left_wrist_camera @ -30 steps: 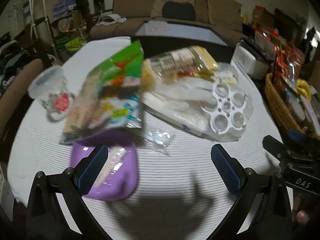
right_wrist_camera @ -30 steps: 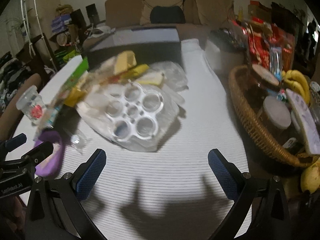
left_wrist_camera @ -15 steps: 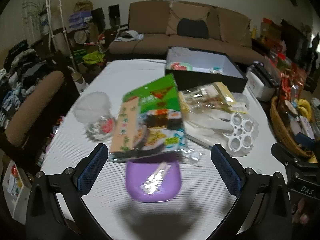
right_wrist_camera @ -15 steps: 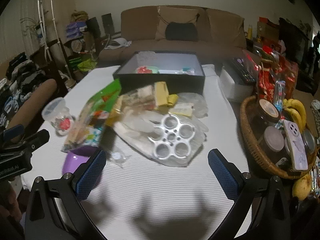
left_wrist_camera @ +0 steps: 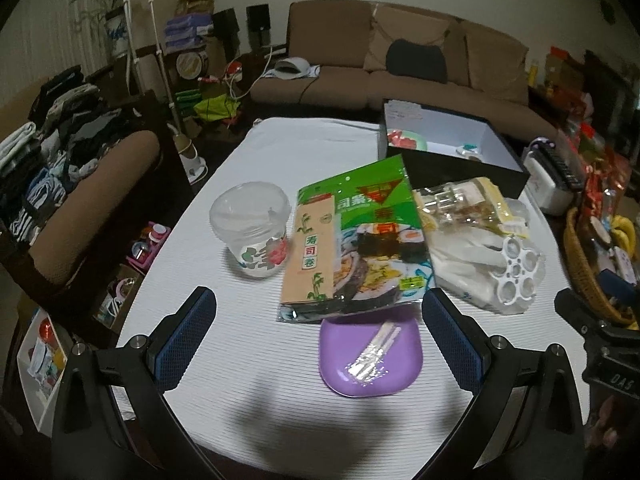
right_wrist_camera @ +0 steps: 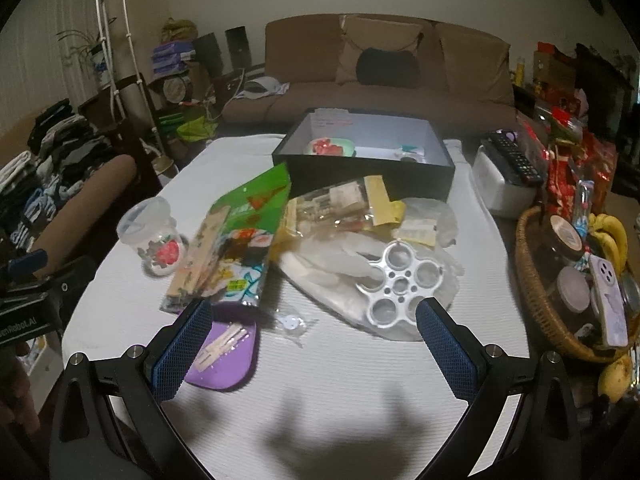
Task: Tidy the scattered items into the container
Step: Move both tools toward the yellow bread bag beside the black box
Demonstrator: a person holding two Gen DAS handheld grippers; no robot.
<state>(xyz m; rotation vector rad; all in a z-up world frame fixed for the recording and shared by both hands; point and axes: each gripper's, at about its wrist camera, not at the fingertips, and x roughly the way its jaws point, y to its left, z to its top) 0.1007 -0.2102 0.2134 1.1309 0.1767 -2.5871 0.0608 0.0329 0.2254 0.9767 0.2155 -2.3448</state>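
- The black box [right_wrist_camera: 362, 156] sits near the far edge of the table [right_wrist_camera: 360, 380], open at the top. A small green dish with something red on it and one or two little bits lie on its pale floor, so by my reckoning only a start has been made.
- Most of the clutter is outside the box, heaped in the middle of the table just in front of it.
- The green seaweed packet [left_wrist_camera: 356, 240] lies flat, its near end over the far edge of the purple plate [left_wrist_camera: 370, 360]. The plate, nearest the front edge, holds a small clear wrapper.
- A plastic cup [left_wrist_camera: 252, 228] with a flower print stands towards the left edge, just beside the packet.
- A clear bag of snacks [right_wrist_camera: 340, 204] leans against the box's front wall. In front of it lies a white bag [right_wrist_camera: 344, 268] with a round white holder [right_wrist_camera: 400, 284] full of holes on top.
- A tiny clear packet [right_wrist_camera: 292, 322] lies alone between the plate and the white bag.
- The left gripper [left_wrist_camera: 318, 334] hangs above the front of the table with its jaws spread wide and nothing between them.
- The right gripper [right_wrist_camera: 312, 346] is likewise wide open and empty, above the front edge.
- I judge nearly everything is left to move.
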